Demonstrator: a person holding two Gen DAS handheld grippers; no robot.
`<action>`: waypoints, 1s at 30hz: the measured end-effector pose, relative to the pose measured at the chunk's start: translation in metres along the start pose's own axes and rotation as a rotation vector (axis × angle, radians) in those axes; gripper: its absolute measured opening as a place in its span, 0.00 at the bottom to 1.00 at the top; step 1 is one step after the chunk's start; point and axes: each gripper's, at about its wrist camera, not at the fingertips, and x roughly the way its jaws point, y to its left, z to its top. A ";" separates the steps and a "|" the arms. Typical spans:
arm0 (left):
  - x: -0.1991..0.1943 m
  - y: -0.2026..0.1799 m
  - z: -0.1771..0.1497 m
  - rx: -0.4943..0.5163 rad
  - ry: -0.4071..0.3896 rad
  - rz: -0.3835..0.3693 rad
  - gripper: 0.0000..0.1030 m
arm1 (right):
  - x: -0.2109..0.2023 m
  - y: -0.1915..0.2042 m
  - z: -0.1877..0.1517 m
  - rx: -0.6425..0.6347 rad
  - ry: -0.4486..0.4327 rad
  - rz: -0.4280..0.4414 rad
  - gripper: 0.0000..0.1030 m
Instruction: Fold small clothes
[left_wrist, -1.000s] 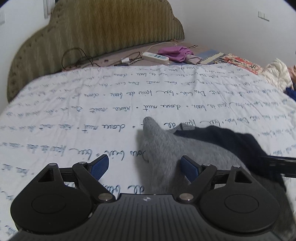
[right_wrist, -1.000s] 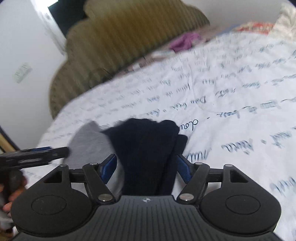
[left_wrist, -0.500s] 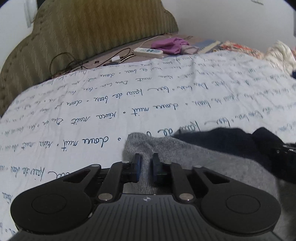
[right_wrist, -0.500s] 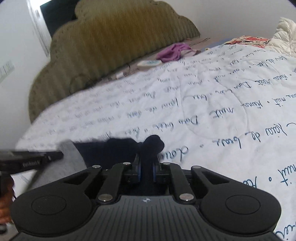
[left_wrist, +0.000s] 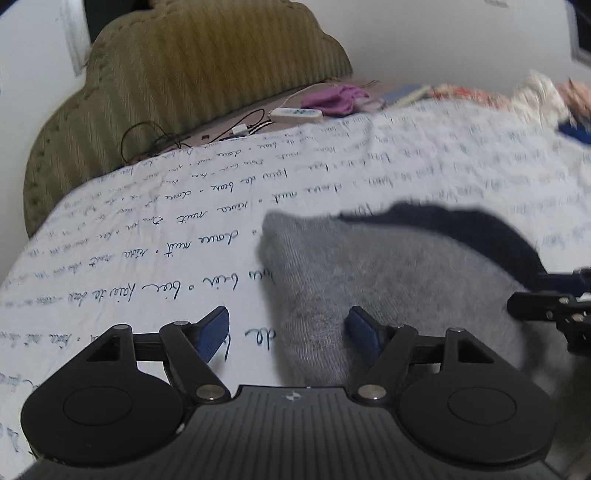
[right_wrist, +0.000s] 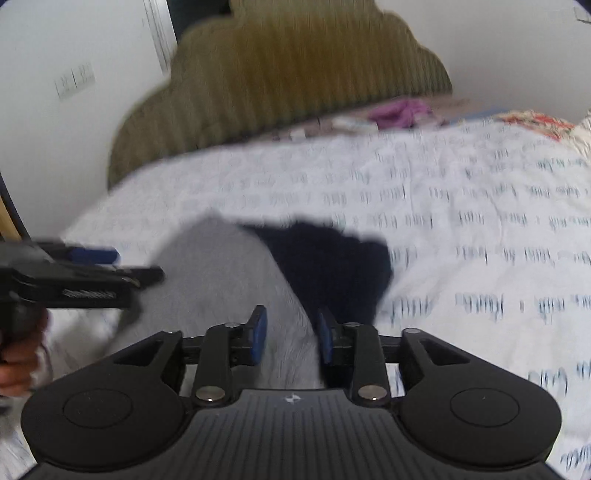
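Half a second back I had both sets of jaws nipped nearly together on the cloth; now both have just been opening. The grey knitted sock (left_wrist: 369, 280) has spread flatter over the dark navy garment (left_wrist: 461, 225) beneath it.

My left gripper (left_wrist: 286, 328) has its jaws spread wide, the sock's left edge lying between the blue pads, with no pad pressing on it that I can see. My right gripper (right_wrist: 290, 334) has its jaws only partly apart; grey cloth and the navy edge sit in the gap, and blur keeps me from telling whether the pads touch it. In the right wrist view, the left gripper shows at the left edge with a hand (right_wrist: 18, 354) on its grip.

Both pieces lie on the white bedspread printed with blue handwriting (left_wrist: 147, 266), towards its near edge, the navy garment showing past the sock's far and right sides.

At the bed's far edge lie a white power strip (left_wrist: 295, 115), black cables (left_wrist: 155, 138) and a purple cloth (left_wrist: 336, 99), before the olive ribbed headboard (left_wrist: 192, 62).
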 end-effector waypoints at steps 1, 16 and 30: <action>0.000 -0.001 -0.002 0.002 0.002 0.010 0.75 | 0.006 -0.002 -0.005 0.008 0.022 -0.028 0.32; -0.092 0.025 -0.085 0.164 -0.104 -0.299 0.90 | -0.064 -0.028 -0.061 0.310 -0.032 0.109 0.74; -0.088 0.037 -0.101 0.128 -0.162 -0.051 0.85 | -0.063 -0.018 -0.073 0.381 -0.030 0.204 0.11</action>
